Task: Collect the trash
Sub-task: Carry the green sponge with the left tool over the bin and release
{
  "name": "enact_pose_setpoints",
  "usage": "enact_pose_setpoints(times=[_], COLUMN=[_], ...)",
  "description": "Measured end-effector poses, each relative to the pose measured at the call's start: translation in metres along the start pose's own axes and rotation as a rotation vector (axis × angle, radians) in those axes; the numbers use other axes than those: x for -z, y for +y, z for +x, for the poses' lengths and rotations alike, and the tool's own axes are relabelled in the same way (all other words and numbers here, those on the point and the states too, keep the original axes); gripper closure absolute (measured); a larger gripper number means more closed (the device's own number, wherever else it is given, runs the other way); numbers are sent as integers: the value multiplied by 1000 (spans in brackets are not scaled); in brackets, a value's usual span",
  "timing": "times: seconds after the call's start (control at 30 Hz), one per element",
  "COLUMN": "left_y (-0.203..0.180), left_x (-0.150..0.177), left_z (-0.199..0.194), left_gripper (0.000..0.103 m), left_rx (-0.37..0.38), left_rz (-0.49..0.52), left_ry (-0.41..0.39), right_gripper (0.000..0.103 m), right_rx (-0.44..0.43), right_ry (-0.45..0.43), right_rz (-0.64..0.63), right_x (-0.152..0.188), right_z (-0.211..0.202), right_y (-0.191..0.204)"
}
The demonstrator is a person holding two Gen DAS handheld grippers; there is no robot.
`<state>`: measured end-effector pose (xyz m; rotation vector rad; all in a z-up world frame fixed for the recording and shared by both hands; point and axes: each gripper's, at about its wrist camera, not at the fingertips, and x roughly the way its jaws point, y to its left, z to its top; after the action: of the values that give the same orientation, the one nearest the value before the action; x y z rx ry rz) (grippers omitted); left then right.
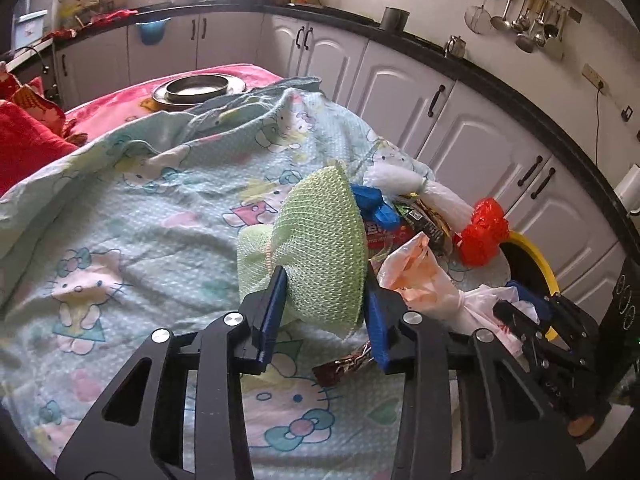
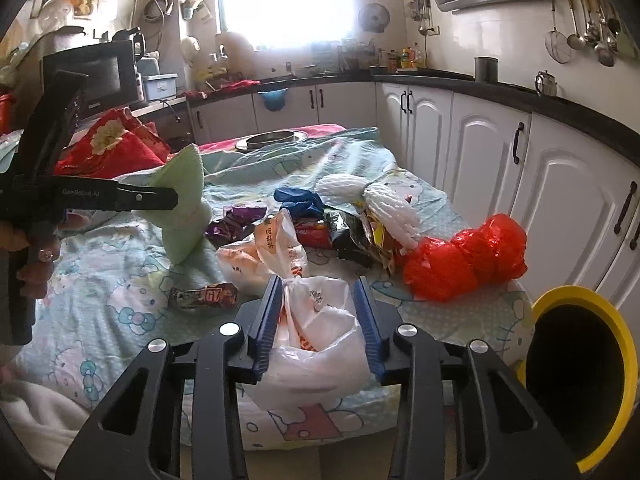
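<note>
Left gripper (image 1: 326,300) is pinched onto a pale green mesh foam wrap (image 1: 320,240), lifted off the Hello Kitty sheet (image 1: 120,220). Right gripper (image 2: 320,320) is clamped on a white plastic bag (image 2: 316,340). The rest of the trash is piled just past them: red plastic bag (image 2: 464,260), blue glove (image 2: 300,198), dark snack wrappers (image 2: 348,232), a candy bar wrapper (image 2: 202,295). The yellow-rimmed bin (image 2: 568,300) sits off the bed's right edge, partly cut off.
</note>
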<state>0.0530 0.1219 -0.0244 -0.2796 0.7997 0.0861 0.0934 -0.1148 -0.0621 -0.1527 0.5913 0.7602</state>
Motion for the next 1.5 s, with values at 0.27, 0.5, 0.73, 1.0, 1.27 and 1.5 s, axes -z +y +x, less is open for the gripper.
enact_pose_setpoints(times=[0.27, 0.5, 0.73, 1.0, 1.27, 1.5], left_y=[0, -18, -58, -97, -131, -166], left_x=[-6, -20, -38, -41, -31, -27], left_z=[-28, -45, -43, -19, 7, 19], left_gripper=[76, 76, 76, 76, 76, 76], left_rx=[6, 46, 119, 177, 256, 322], left_rz=[1, 19, 66, 122, 189, 264], left_ry=[-80, -142, -176, -140, -75, -56], right_gripper=[87, 90, 97, 103, 103, 103], right_rx=[-28, -28, 25, 91, 136, 208], right_ry=[-34, -119, -207, -245, -207, -156], right_rz=[3, 20, 50, 101, 181, 242], right_x=[-4, -18, -32, -34, -6, 24], right_z=[-10, -34, -57, -70, -86, -94], right_y=[-1, -7, -23, -57, -100, -119])
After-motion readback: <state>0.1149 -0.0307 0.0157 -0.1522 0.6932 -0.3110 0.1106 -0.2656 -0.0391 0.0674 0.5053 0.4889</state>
